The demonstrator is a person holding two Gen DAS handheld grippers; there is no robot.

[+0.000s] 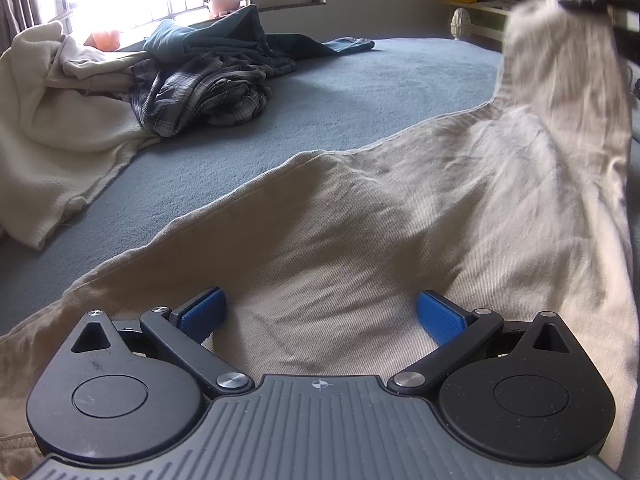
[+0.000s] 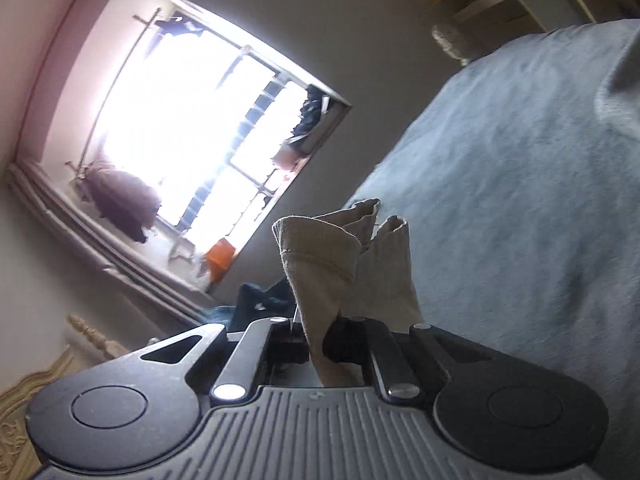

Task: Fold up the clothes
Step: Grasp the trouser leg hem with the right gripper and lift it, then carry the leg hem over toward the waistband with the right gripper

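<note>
Beige garment (image 1: 360,208) on blue bedcover (image 1: 320,92); L tongs (image 1: 320,316) wide open, empty; R tongs (image 2: 316,344) clamped on its end.

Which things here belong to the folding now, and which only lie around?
In use:
- beige garment
- right claw, shut on its end
- left claw, open over it

Lying about:
- plaid shirt
- cream blanket
- dark blue clothing

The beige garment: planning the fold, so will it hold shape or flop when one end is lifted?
Likely floppy: the beige garment sags in wrinkles below the right hand-held gripper, which pinches its bunched hem. Probably light, since that narrow pinch carries the raised part. The twill looks unlikely to slip.
</note>
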